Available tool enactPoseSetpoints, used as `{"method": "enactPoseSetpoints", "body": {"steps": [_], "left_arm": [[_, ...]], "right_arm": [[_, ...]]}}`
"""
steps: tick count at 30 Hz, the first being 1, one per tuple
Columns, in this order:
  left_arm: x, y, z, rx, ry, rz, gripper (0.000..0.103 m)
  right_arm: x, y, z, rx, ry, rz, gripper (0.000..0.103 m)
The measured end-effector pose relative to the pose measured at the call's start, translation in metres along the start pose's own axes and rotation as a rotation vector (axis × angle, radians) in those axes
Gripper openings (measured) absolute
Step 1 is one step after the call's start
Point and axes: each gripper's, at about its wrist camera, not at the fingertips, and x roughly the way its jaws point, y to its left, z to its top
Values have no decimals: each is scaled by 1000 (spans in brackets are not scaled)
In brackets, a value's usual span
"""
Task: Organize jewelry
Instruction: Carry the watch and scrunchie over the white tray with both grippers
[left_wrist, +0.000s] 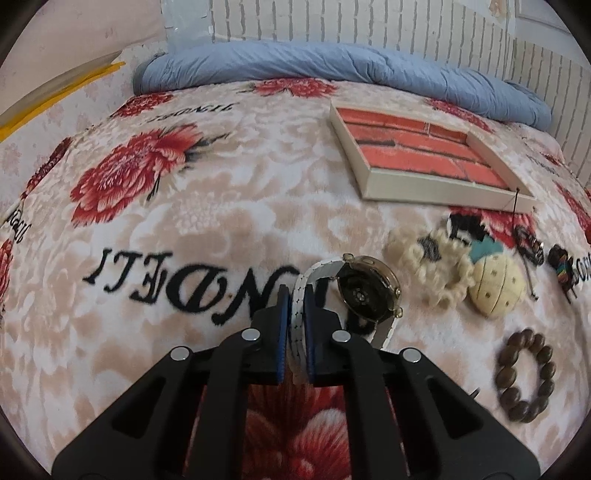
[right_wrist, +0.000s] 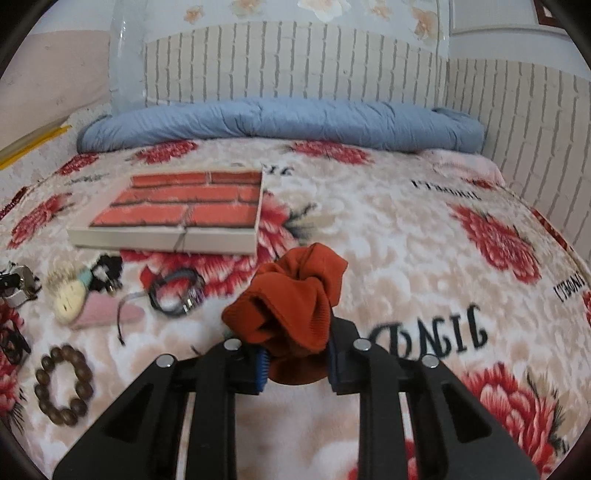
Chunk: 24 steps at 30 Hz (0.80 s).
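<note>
Left hand-held gripper (left_wrist: 295, 325): clamped in my grip on the white strap of the watch (left_wrist: 365, 291), low centre of the left view.
Right hand-held gripper (right_wrist: 295, 354): my jaws pinch the rust-orange scrunchie (right_wrist: 295, 306), low centre of the right view.
Tray (right_wrist: 173, 210): brick-patterned, upper left of the right view, on the floral bed blanket (right_wrist: 406, 258).
Wooden bead bracelet (right_wrist: 62, 384): lower left of the right view, lying on the blanket.
Cream scrunchie (left_wrist: 428, 262): right of the watch, beside a cream ball-shaped clip (left_wrist: 496, 286).
</note>
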Motion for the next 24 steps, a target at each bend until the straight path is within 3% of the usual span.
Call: {"method": "enactPoseSetpoints", "body": {"steps": [8,13,20,24], "left_arm": [[-17,-11,60,19,-96,-13,7],[-7,-28,109,28,-127,-14,7],[43,-68,173,38,-106,-38,7],[81,-90,198,36,-64,-49,7]], "right_arm": [[13,28,45,-31,-55,56,24],[38,49,85,-40,-81,93,24],[96,76,141,-40,-65,119,24],[142,86,160,-26,-13,126,24]]}}
